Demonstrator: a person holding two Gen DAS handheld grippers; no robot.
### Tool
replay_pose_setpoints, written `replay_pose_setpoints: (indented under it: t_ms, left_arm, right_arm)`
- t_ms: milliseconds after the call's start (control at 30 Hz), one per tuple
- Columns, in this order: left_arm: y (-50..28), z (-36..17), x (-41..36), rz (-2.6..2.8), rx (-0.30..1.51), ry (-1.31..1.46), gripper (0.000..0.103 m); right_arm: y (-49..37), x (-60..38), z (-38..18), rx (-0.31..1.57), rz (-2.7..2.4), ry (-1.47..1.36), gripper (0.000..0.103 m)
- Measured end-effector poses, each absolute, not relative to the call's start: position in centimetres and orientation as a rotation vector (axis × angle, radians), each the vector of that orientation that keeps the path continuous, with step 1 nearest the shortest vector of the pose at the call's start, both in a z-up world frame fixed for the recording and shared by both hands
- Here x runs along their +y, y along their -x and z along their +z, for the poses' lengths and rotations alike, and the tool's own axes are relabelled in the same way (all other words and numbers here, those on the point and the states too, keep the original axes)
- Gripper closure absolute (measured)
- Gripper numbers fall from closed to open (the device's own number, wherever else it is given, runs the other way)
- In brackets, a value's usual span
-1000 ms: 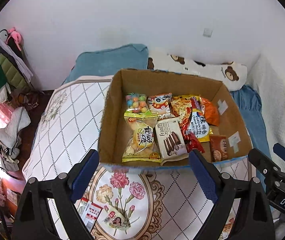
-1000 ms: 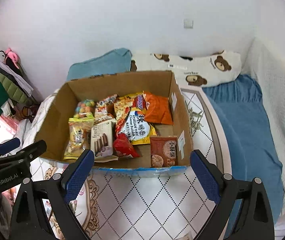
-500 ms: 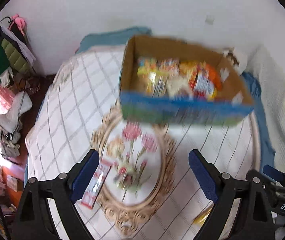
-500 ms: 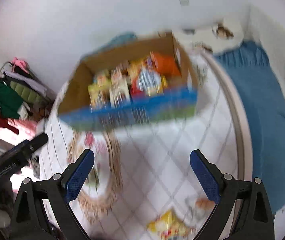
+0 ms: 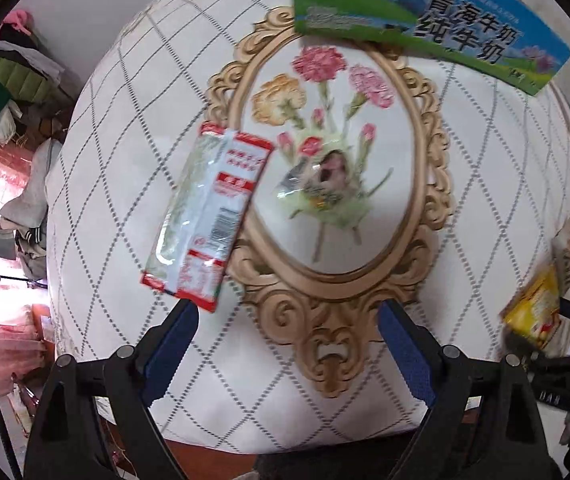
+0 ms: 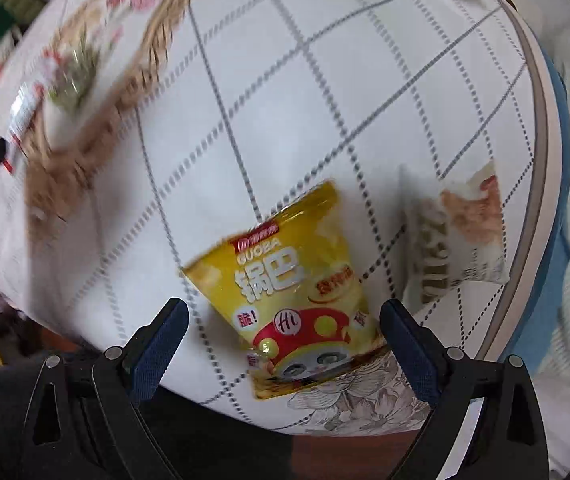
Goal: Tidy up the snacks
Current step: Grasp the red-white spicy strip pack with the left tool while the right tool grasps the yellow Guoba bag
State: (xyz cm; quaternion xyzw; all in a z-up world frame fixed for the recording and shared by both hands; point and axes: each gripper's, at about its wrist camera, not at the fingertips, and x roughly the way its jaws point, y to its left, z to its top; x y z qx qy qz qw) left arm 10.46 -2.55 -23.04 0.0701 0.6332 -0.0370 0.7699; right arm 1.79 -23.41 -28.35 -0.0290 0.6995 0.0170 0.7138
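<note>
Right gripper [image 6: 281,344] points down over the yellow snack bag [image 6: 289,304], jaws closing; the bag's lower end lies between the pads, which do not yet press it. Just beside it to the right, a white and orange packet [image 6: 461,236] lies flat near the bedspread's edge. Left gripper [image 5: 287,340] hangs with jaws apart and nothing between them, above the quilted bedspread [image 5: 105,184]; its left pad sits just below the red and white packet [image 5: 209,216]. Farther on, a small clear-wrapped item [image 5: 321,184] rests on the flower medallion, blurred. Farthest, the milk carton box [image 5: 425,20] shows only its printed wall; contents hidden from here. Judgement: four loose snacks left to collect, none lifted yet, so the work is not near finished.
</note>
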Motion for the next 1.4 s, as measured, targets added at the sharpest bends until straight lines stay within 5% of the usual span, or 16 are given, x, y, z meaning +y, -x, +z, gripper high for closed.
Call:
replay_pose_setpoints:
  t_ms: [67, 267, 533, 633, 833, 1100, 1400]
  left_arm:
    - [-10.8, -22.9, -1.8, -0.067, 1.362, -0.172, 0.011]
    - [-13.8, -23.1, 0.3, 0.001, 1.346, -0.247, 0.011]
    - [-17.7, -26.9, 0.0, -0.030, 1.434, -0.349, 0.011]
    - [-18.3, -28.3, -0.8, -0.079, 1.474, -0.381, 0.012]
    - [-17.3, -28.3, -1.2, -0.104, 1.480, -0.307, 0.052]
    - [-13.6, -29.8, 1.5, -0.095, 1.649, 0.116, 0.053]
    - [-12.7, -31.8, 0.1, -0.055, 1.630, 0.031, 0.049]
  right_arm:
    - [-1.8, -23.6, -28.8, 1.550, 0.021, 0.043, 0.028]
    - [-3.5, -23.7, -27.8, 1.501, 0.017, -0.131, 0.035]
    - [-8.7, -23.5, -27.3, 1.462, -0.006, -0.355, 0.034]
    - [-9.4, -23.3, -27.2, 1.476, 0.008, -0.340, 0.026]
    - [-10.6, -23.2, -24.9, 1.481, 0.022, -0.315, 0.020]
    - [-8.5, -24.2, -23.4, 1.504, 0.044, -0.298, 0.020]
    - [-8.0, -23.9, -25.4, 1.496, 0.031, -0.286, 0.020]
